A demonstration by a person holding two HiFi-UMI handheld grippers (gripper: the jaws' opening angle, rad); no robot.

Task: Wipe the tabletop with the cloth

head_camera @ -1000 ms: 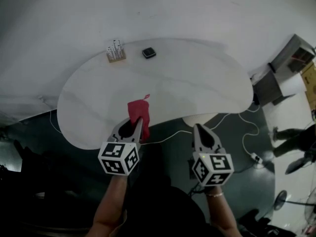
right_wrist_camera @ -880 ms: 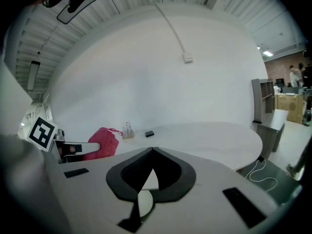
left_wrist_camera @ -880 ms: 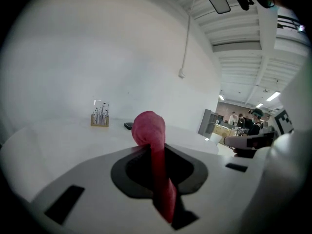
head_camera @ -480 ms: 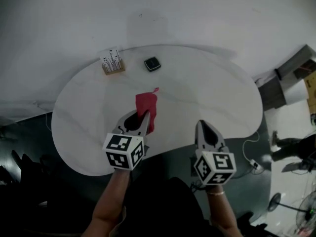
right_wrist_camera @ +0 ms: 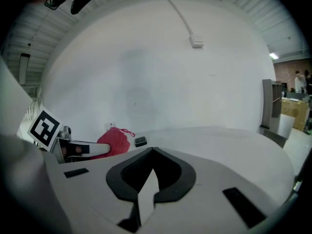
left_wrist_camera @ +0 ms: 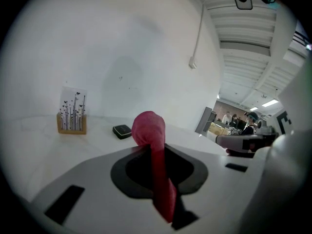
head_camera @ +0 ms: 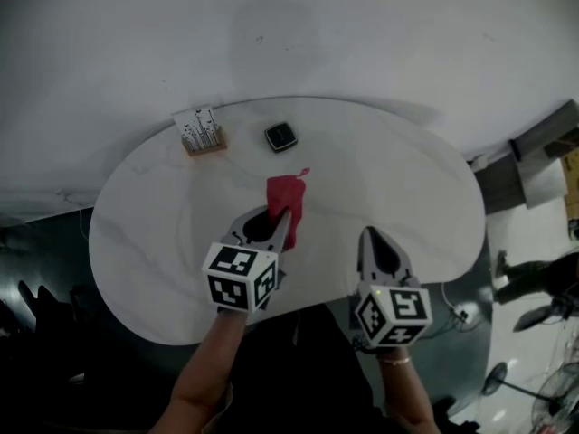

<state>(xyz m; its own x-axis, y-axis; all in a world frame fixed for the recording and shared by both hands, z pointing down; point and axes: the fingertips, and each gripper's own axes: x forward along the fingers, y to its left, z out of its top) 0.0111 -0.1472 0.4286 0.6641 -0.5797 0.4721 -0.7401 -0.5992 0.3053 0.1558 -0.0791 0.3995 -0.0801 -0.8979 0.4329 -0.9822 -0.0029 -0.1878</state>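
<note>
A red cloth [head_camera: 287, 199] hangs from my left gripper [head_camera: 283, 217], which is shut on it above the middle of the white kidney-shaped tabletop [head_camera: 380, 183]. In the left gripper view the cloth [left_wrist_camera: 152, 145] bulges out past the closed jaw tips and trails back between them. My right gripper [head_camera: 367, 237] hovers at the table's near edge, to the right of the left one, shut with nothing in it. From the right gripper view the cloth [right_wrist_camera: 113, 141] shows at the left, in front of the other gripper's marker cube [right_wrist_camera: 44, 128].
A small wooden card holder [head_camera: 201, 131] and a black square object [head_camera: 280, 136] sit at the table's far side. Beyond the table's right edge lie cables and a power strip [head_camera: 463, 312] on the dark floor, where a person's legs [head_camera: 534, 274] show.
Both grippers have moved forward over the table, the left carrying the cloth from the near edge toward the middle. The right gripper has reached the near edge.
</note>
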